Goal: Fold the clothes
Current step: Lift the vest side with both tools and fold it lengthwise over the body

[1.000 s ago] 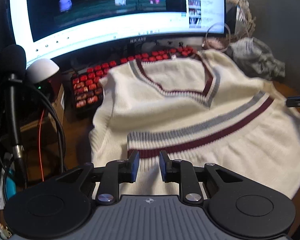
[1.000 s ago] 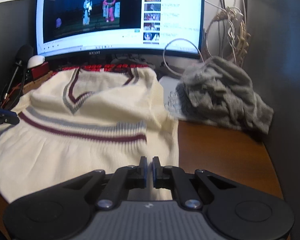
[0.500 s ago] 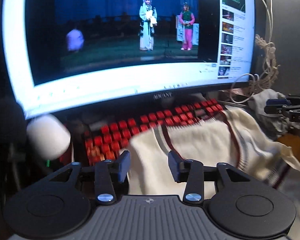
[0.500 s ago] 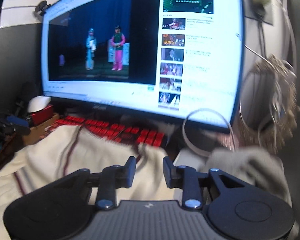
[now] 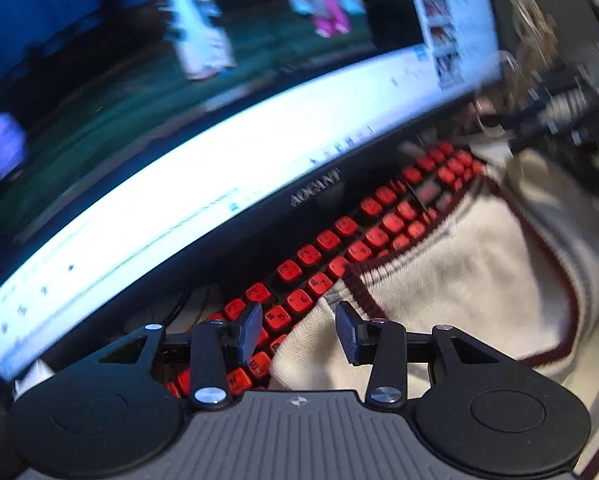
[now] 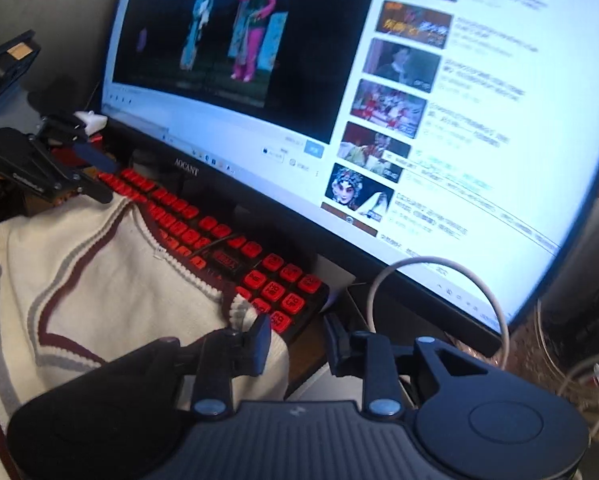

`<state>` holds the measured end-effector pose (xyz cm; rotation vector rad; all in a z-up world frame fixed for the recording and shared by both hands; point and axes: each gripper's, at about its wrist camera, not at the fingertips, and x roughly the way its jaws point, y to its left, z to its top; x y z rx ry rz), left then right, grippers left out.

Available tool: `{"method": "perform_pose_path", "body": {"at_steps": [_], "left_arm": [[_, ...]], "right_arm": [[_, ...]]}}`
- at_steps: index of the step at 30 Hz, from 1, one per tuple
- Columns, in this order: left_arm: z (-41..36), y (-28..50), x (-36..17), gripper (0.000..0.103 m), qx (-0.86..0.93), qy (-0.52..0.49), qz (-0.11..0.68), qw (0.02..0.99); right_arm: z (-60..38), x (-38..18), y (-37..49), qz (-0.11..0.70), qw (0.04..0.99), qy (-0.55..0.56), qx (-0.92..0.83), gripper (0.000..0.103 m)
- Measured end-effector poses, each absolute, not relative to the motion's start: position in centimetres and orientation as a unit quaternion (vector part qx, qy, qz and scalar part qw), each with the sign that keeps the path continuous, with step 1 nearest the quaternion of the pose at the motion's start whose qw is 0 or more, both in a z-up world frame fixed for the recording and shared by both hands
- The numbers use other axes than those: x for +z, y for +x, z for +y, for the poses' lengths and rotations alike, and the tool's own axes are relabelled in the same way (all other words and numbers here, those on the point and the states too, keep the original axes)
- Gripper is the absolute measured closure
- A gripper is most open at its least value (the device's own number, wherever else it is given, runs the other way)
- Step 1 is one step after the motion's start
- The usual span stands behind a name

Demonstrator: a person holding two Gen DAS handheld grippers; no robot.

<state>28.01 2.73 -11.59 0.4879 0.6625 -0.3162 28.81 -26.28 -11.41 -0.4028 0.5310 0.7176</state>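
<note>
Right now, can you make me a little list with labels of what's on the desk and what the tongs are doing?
garment: cream sweater vest, maroon and grey stripes, its collar lying over the keyboard
keyboard: red keys, under the monitor
monitor: switched on, showing a stage video
left tongs: open, at the vest's shoulder edge
right tongs: open, at the vest's other shoulder

Two handheld grippers, both with jaws spread apart.
Left gripper tilts clockwise; right gripper sits level, neither clamping anything.
</note>
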Motion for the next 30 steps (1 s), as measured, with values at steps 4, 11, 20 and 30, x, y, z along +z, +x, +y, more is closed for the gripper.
{"method": "perform_pose_path", "body": {"at_steps": [4,11,20,30], "left_arm": [[3.1,28.6,-12.0,0.062,-0.179,0.232,0.327,0.899],[3.2,29.4,-12.6,0.061,-0.199,0.225,0.336,0.893],[2.1,27.1,-12.3,0.097,-0.19,0.233,0.306,0.903],[4.5,18.0,-4.0,0.097,-0.195,0.151,0.203,0.948]], "right_arm": [[-25.6,-11.8,30.7,0.264,0.863,-0.224,0.369,0.077],[-23.8,-13.3,33.0,0.293,0.83,-0.289,0.376,0.077],[-24.4,-12.0,30.2,0.26,0.856,-0.258,0.364,0.097],[-26.8,-9.3,21.6,0.17,0.903,-0.23,0.321,0.098]]}}
